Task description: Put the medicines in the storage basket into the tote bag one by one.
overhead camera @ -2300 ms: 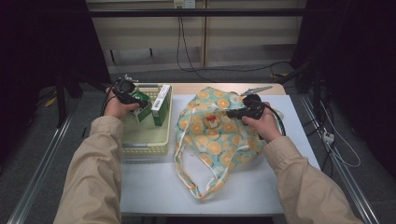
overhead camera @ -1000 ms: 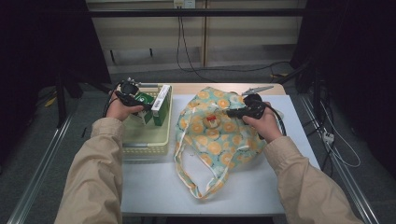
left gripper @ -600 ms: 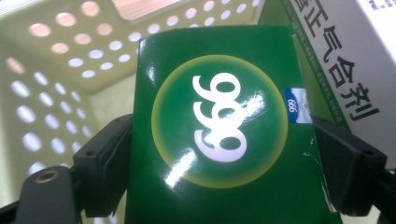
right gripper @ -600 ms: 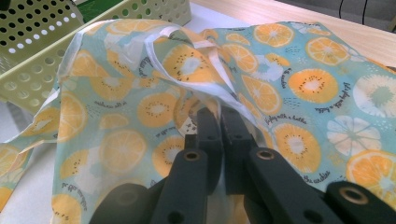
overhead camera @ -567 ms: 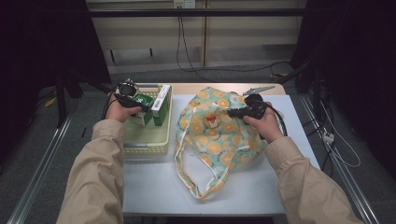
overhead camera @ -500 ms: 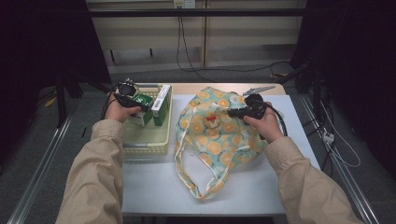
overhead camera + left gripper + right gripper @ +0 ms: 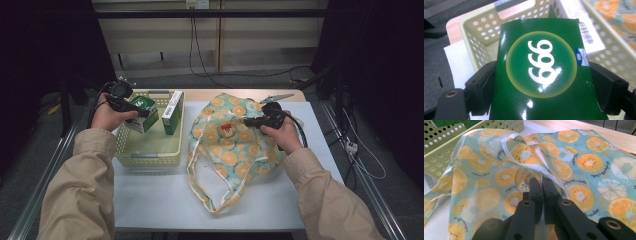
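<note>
One "999" logo [image 7: 541, 62], L hand-held gripper view

**Dim room, pale table**

A white-topped table [image 7: 165, 195] is lit from above, its wooden far edge [image 7: 240, 94] showing. Cables [image 7: 200, 55] are draped across the beige wall panels [image 7: 260, 45]. Grey floor [image 7: 30, 165] is seen alongside; both sides are lost in darkness.

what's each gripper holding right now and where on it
The left gripper clamps the green box by its two side edges, over the basket. The right gripper is shut on the fruit-print bag, pinching the fabric at its white-trimmed opening.
</note>
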{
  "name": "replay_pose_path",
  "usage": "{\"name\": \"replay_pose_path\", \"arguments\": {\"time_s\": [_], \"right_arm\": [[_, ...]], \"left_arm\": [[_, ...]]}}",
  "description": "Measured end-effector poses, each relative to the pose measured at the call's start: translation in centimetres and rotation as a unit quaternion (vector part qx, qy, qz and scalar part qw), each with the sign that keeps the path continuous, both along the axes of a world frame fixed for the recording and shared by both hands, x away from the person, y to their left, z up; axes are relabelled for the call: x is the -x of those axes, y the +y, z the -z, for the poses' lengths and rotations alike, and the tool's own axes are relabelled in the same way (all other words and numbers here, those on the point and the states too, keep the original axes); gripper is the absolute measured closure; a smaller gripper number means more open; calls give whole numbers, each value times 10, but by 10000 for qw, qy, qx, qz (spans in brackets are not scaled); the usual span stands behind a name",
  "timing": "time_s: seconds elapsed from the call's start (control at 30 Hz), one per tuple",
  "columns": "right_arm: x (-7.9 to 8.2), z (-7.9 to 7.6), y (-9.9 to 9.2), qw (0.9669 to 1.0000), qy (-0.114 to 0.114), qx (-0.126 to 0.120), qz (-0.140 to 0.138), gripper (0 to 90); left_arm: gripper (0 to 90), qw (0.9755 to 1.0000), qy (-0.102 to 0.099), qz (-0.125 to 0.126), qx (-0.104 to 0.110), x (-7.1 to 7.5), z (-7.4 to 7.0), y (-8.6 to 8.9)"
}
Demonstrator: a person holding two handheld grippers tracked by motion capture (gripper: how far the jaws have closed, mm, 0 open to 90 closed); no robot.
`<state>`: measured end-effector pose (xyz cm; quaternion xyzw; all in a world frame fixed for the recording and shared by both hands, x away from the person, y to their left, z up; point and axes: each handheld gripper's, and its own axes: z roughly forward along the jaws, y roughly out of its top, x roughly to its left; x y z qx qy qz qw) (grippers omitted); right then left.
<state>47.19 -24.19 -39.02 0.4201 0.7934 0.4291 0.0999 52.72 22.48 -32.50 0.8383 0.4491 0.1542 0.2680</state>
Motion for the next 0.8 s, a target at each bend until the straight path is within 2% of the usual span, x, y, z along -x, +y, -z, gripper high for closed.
{"name": "replay_pose_path", "arguments": {"time_s": [0.13, 0.3, 0.43, 0.57, 0.7, 0.8], "right_arm": [[0, 0, -1, 10000, 6, 26, 35, 885], [0, 0, -1, 10000, 11, 53, 60, 885], [1, -2, 2, 10000, -9, 65, 36, 885], [1, -3, 3, 10000, -4, 78, 42, 885], [2, -4, 4, 10000, 4, 87, 35, 885], [2, -4, 4, 10000, -6, 91, 39, 885]], "left_arm": [[170, 9999, -67, 99, 113, 9, -14, -1], [170, 9990, -175, 340, 241, 23, -34, -7], [170, 9969, -250, 641, 378, 35, -46, -20], [170, 9935, -281, 984, 504, 47, -53, -40], [170, 9880, -260, 1403, 587, 56, -53, -64], [170, 9842, -238, 1616, 688, 61, -50, -83]]}}
